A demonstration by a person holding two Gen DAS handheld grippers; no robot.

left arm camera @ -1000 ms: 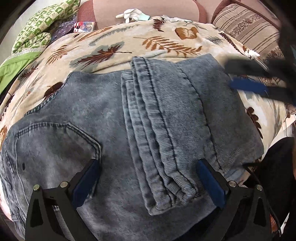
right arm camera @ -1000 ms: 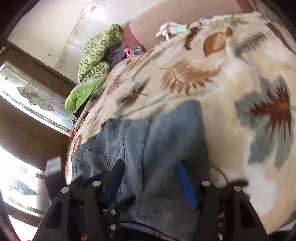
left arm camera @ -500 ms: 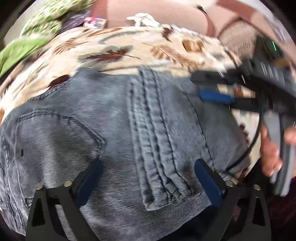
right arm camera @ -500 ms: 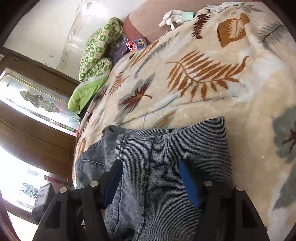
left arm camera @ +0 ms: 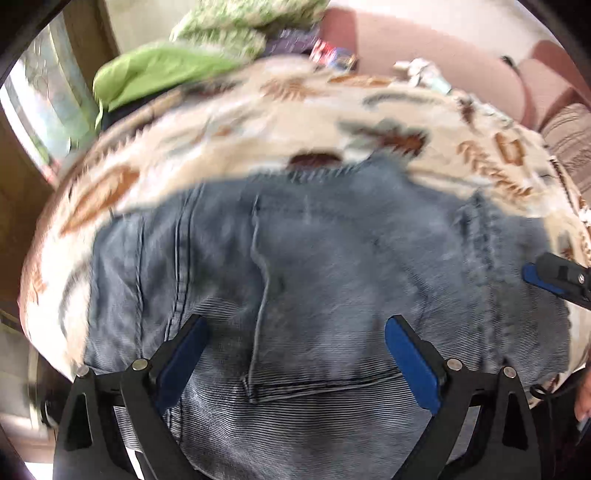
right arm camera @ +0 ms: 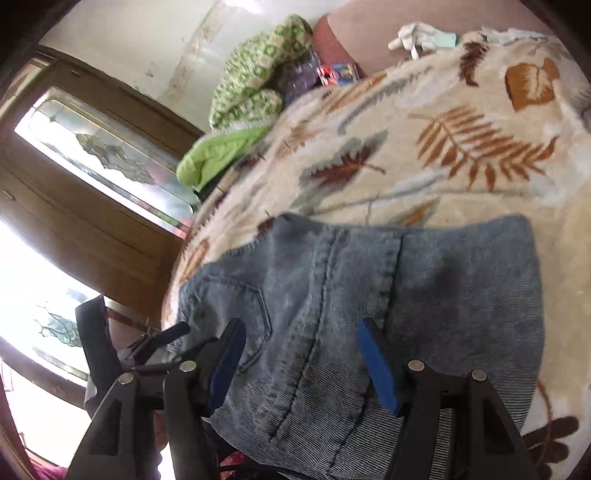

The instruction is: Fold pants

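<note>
Grey-blue jeans (left arm camera: 332, 258) lie folded on a leaf-patterned blanket (left arm camera: 258, 129). My left gripper (left arm camera: 295, 325) hovers over their back-pocket end, jaws wide apart, with nothing pinched between the blue pads (left arm camera: 413, 365). The picture is blurred by motion. My right gripper (right arm camera: 302, 326) stands open above the jeans (right arm camera: 443, 295) near the folded-over leg seams, and its pads (right arm camera: 376, 369) do not press the cloth. One blue pad of the right gripper (left arm camera: 539, 277) shows at the right edge of the left wrist view. The left gripper's black frame (right arm camera: 147, 343) shows at the left of the right wrist view.
A green patterned quilt (right arm camera: 251, 85) and a lime cloth (right arm camera: 218, 155) are heaped at the blanket's far left. White gloves (right arm camera: 417, 33) and a small colourful box (right arm camera: 338, 74) lie by the pink headrest. A striped cushion (left arm camera: 569, 140) sits far right. A wooden glazed door (right arm camera: 92, 155) stands left.
The left wrist view has swung left across the jeans, from the folded leg hems to the pocket end, and rolled. The right gripper has drawn back, so more of the jeans shows.
</note>
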